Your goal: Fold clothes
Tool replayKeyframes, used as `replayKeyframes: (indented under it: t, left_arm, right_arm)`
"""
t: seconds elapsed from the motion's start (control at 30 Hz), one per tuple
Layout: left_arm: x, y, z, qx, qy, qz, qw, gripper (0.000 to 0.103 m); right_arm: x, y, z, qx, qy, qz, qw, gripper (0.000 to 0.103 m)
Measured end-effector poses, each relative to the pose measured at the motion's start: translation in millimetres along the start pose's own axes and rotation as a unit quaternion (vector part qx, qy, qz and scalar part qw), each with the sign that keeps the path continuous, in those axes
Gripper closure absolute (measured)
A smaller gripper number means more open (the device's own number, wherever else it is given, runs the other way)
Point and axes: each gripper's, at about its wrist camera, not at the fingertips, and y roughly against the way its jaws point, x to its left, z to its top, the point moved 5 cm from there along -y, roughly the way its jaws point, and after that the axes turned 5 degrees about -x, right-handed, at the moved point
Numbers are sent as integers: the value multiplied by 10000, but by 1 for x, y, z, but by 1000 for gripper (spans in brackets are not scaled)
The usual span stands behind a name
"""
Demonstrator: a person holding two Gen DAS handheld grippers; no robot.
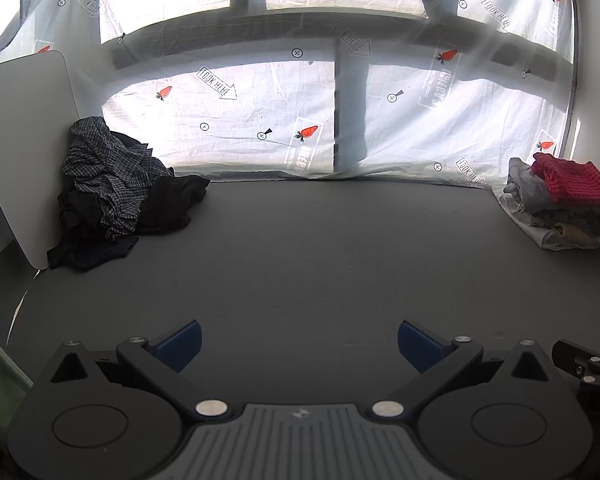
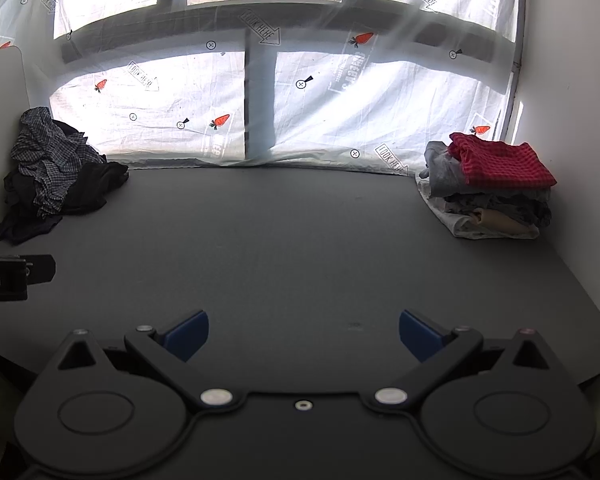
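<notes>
Left wrist view, left gripper (image 1: 299, 340) spread wide and empty over grey table (image 1: 300, 260), crumpled clothes heap (image 1: 116, 192) far left, folded stack (image 1: 560, 204) far right, perhaps five garments, right wrist view, right gripper (image 2: 304, 334) likewise wide, holding nothing, heap (image 2: 56, 176) left, stack (image 2: 492, 188) right.

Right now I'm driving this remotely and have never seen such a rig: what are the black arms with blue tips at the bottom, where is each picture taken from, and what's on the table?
Each picture comes from a camera on a hand-held gripper, looking forward along its two fingers. The black arms with blue pads are those fingers. One view shows the left gripper, the other the right gripper. Both stand open and hold nothing.

Both look over the same grey table. Far left lies an unfolded heap of checked and black clothes against a white board. Far right sits a folded stack with a red checked piece on top. Behind hangs a white printed sheet over a window.
</notes>
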Motion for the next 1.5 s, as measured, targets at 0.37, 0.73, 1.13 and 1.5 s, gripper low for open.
replayKeyframes:
  t: [0.37, 0.73, 1.13, 1.5]
  left_arm:
    - [1, 3, 1, 6, 23, -55, 10000, 0]
    - [-7, 2, -1, -2, 5, -80, 10000, 0]
    - [-7, 2, -2, -10, 4, -112, 9999, 0]
    - [-9, 1, -2, -6, -6, -130, 9999, 0]
  right_arm:
    - [2, -1, -8, -37, -27, 17, 10000, 0]
    - [2, -1, -10, -40, -19, -21, 10000, 0]
    - [3, 1, -8, -24, -29, -28, 10000, 0]
    - [2, 1, -3, -13, -46, -31, 10000, 0]
